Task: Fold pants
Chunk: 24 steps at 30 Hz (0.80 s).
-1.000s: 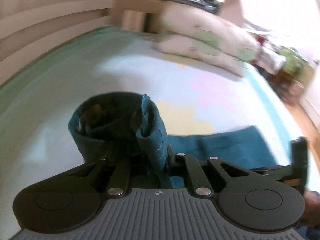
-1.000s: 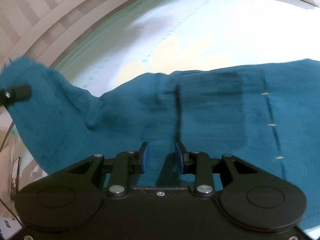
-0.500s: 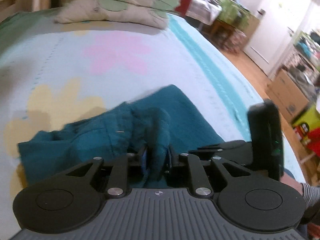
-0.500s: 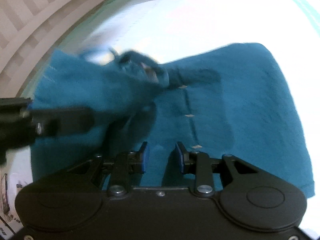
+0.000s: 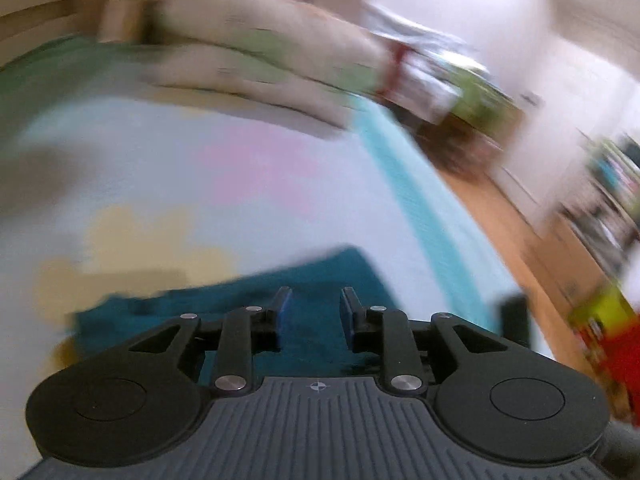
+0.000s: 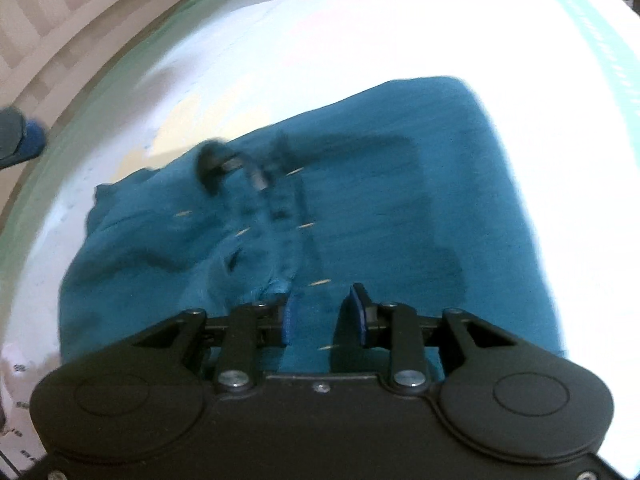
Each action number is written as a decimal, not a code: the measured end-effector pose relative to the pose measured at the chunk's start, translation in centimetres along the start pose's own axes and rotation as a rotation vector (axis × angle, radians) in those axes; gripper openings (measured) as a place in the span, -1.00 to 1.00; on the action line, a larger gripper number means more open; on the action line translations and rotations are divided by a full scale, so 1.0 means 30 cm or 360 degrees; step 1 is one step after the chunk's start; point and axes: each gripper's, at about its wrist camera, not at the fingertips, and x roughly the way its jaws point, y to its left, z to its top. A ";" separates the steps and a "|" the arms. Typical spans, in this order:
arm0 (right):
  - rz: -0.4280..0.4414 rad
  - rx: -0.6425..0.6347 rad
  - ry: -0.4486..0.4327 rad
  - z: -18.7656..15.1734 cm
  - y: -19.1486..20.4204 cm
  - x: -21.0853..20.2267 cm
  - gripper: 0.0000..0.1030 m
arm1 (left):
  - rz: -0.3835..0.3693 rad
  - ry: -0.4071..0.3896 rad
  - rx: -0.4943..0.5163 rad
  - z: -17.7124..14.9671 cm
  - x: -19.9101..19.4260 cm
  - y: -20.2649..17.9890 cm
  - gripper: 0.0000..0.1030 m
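Note:
The teal pants (image 6: 400, 208) lie folded on the bed sheet, with the waistband part bunched and rumpled on the left (image 6: 248, 208). My right gripper (image 6: 323, 312) is open and empty, hovering just above the near part of the pants. In the blurred left wrist view the pants (image 5: 248, 300) lie flat below my left gripper (image 5: 314, 308), which is open and empty above them.
The bed has a pale sheet (image 5: 160, 168) with pink and yellow flower prints and a teal stripe (image 5: 420, 208) near its right edge. Pillows (image 5: 256, 60) lie at the head. A wooden floor (image 5: 520, 240) and cluttered boxes are to the right.
My left gripper has let go of the bunched pants end, opened and pulled back. The lifted part now lies dropped on the rest of the pants. The right gripper stayed open.

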 end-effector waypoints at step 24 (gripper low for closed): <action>0.0188 -0.0272 -0.0042 -0.029 0.196 -0.037 -0.77 | 0.0351 0.0660 -0.0072 -0.201 0.154 0.173 -0.49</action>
